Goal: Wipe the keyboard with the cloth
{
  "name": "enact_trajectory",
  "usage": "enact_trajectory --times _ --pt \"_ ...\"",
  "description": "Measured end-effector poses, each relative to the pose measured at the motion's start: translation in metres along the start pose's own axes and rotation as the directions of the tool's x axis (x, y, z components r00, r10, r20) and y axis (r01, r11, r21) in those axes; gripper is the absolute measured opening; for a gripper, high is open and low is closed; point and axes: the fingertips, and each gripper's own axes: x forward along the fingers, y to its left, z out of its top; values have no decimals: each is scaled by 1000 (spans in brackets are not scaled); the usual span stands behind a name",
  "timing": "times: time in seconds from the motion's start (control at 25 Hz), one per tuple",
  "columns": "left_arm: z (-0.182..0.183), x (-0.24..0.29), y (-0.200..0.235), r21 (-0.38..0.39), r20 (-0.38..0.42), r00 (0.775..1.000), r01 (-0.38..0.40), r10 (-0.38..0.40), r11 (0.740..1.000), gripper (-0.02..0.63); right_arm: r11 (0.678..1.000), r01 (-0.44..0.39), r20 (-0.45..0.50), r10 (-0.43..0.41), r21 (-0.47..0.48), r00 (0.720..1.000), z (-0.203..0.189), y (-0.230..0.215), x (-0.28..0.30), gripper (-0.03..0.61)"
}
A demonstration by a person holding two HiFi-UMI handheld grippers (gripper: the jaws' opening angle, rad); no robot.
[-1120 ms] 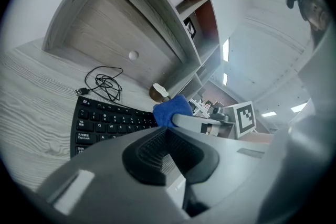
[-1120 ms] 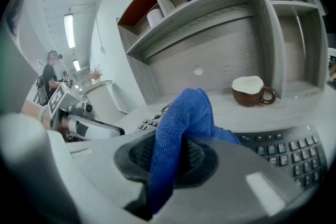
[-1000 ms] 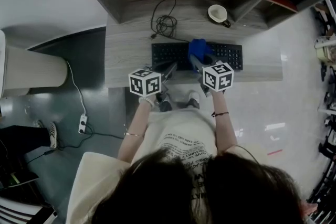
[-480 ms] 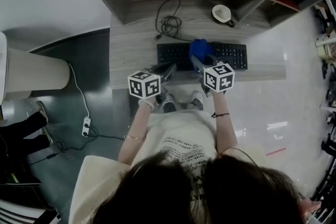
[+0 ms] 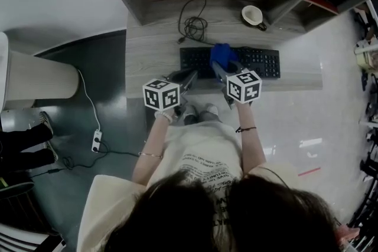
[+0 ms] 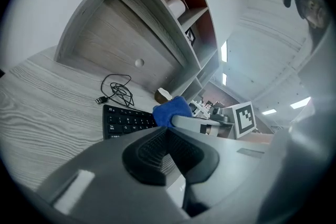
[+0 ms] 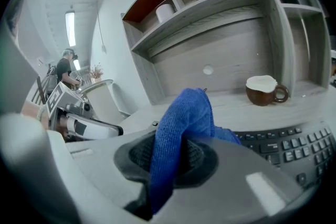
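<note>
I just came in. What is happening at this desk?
A person at the desk holds a gripper in each hand. The right gripper is shut on a blue cloth, held over the middle of the black keyboard. The left gripper is shut and empty, near the keyboard's left front corner. A mug and a coiled cable sit behind the keyboard.

On the desk (image 5: 147,50) the cloth (image 5: 221,55) is over the keyboard (image 5: 260,62), cable (image 5: 192,25) behind left, cup (image 5: 253,15) behind right.
</note>
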Motion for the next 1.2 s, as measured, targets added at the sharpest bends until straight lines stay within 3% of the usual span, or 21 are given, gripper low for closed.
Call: enact_trajectory --times 1.2 --pt "-2 -48 31 -28 53 994 -89 91 996 -12 993 -113 -34 111 -43 993 1 57 42 58"
